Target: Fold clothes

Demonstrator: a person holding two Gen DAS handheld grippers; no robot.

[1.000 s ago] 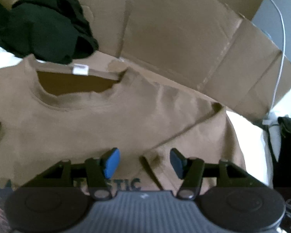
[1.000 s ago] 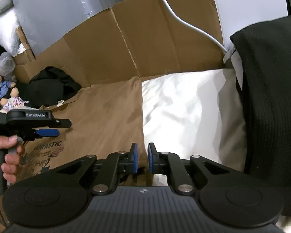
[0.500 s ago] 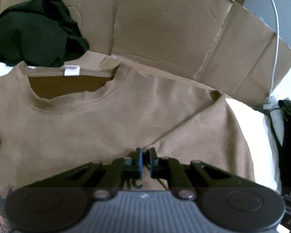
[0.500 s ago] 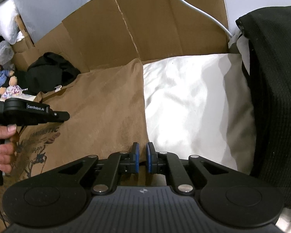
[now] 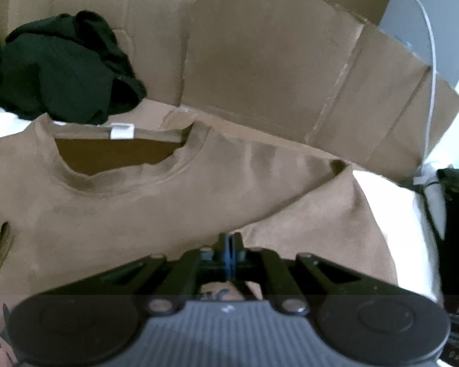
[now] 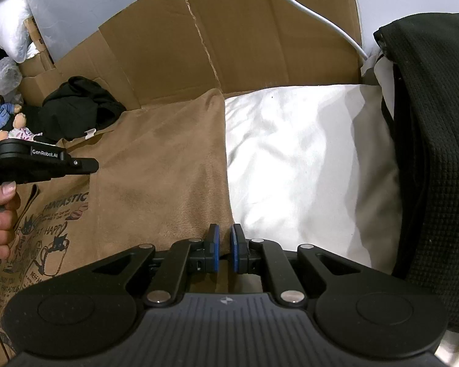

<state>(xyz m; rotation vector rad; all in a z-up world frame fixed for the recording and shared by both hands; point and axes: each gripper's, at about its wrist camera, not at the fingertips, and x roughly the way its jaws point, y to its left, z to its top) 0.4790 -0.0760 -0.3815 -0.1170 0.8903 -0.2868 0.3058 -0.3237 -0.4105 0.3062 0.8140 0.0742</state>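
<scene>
A brown T-shirt [image 5: 137, 214] lies face up on the bed, collar and white label [image 5: 121, 130] at the far side. Its right sleeve is folded in over the chest. My left gripper [image 5: 229, 244] is shut, pinching the fabric where that sleeve's edge crosses the chest. In the right wrist view the shirt [image 6: 156, 183] shows a straight right edge and a printed front. The right gripper [image 6: 224, 244] sits at the near end of that edge, pads almost together with cloth running under them. The left gripper [image 6: 93, 165] is held by a hand [image 6: 0, 214].
Flattened cardboard [image 6: 260, 46] stands behind the bed. A black garment [image 5: 61, 67] is heaped beyond the collar. White bedding [image 6: 290, 153] lies to the right of the shirt, with a black knit fabric [image 6: 437, 153] beyond it. A white cable [image 6: 321, 18] hangs over the cardboard. Stuffed toys [image 6: 3, 116] sit far left.
The left gripper's jaws went from wide open to shut on the shirt at the sleeve fold. The right gripper kept its narrow grip and barely shifted.
</scene>
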